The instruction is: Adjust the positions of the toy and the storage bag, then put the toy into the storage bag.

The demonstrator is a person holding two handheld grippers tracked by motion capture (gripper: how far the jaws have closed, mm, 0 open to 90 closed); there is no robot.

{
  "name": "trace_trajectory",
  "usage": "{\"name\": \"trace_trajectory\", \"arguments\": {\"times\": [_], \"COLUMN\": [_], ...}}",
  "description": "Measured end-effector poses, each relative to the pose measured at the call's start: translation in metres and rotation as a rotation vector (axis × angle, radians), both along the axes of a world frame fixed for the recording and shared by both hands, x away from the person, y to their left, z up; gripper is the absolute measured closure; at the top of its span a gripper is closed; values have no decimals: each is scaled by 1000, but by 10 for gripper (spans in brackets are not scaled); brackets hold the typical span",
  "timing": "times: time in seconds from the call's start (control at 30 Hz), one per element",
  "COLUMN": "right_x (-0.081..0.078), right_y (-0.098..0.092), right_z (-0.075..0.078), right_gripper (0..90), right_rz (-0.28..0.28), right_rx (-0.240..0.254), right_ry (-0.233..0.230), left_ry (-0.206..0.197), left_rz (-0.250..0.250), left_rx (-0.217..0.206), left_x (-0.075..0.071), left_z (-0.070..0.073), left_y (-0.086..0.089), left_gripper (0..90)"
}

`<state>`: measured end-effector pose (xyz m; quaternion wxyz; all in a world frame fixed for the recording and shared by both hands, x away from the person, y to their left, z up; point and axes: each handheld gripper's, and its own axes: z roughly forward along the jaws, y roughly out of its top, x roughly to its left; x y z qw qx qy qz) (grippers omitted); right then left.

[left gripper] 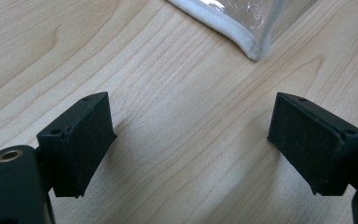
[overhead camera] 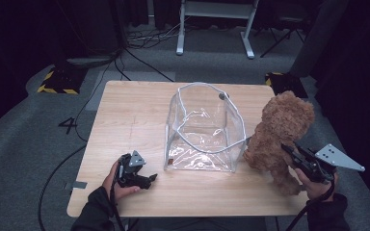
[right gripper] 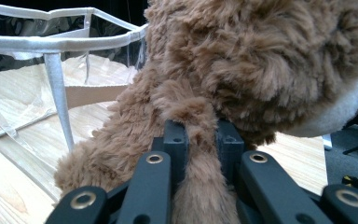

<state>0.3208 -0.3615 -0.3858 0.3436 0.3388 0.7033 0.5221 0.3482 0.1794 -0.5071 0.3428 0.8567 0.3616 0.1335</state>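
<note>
Right now the wooden table [overhead camera: 135, 110] carries a clear plastic bag [overhead camera: 202, 130] w/ white trim, standing open near its middle. Just beside the bag's right side sits a brown teddy bear [overhead camera: 279, 134], upright at the table's right edge. R gripper [overhead camera: 291, 154] has its jaws pinching one of the bear's fuzzy limbs. L gripper [overhead camera: 147, 179] rests low at the front-left, jaws spread wide, nothing between them, near the bag's corner.
</note>
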Motion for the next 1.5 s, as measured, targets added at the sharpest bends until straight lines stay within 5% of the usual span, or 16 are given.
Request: {"name": "trace_trajectory", "arguments": {"times": [1.5], "right_x": [8], "right_y": [4], "right_z": [28], "right_gripper": [824], "right_rz": [-2], "right_rx": [-24], "right_ry": [-46], "left_ry": [-1], "left_rz": [1], "left_rx": [1], "left_x": [0], "left_z": [0], "left_y": [0], "left_gripper": [139]}}
